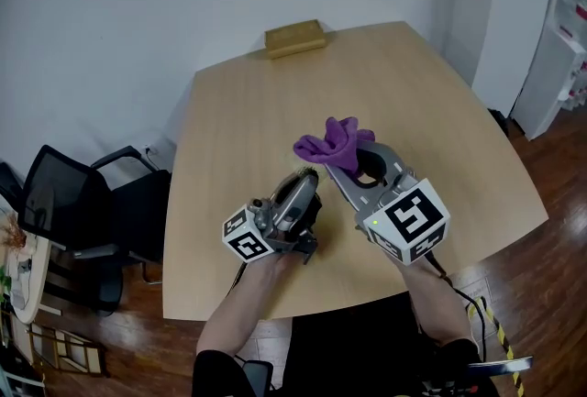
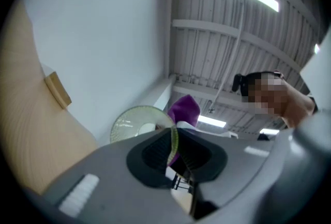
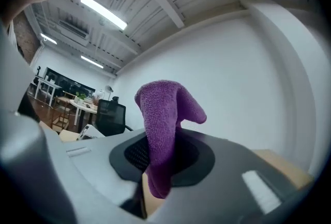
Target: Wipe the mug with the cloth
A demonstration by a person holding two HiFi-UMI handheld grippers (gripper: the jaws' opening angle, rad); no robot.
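Observation:
Both grippers are lifted above the wooden table point(image 1: 257, 102) and tilted up towards the ceiling. My left gripper point(image 1: 304, 187) point(image 2: 173, 153) is shut on the thin rim of a pale green translucent mug point(image 2: 135, 122). In the head view only a yellowish sliver of the mug point(image 1: 299, 172) shows past the jaws. My right gripper point(image 1: 353, 164) point(image 3: 163, 163) is shut on a purple cloth point(image 1: 334, 141) point(image 3: 164, 114) that sticks up out of its jaws. The cloth point(image 2: 185, 110) sits just behind and right of the mug, close to it; whether they touch is unclear.
A tan block point(image 1: 294, 38) point(image 2: 58, 89) lies at the table's far edge. Black office chairs point(image 1: 87, 207) stand left of the table. White shelving point(image 1: 561, 56) is at the far right. The near table edge is just below the grippers.

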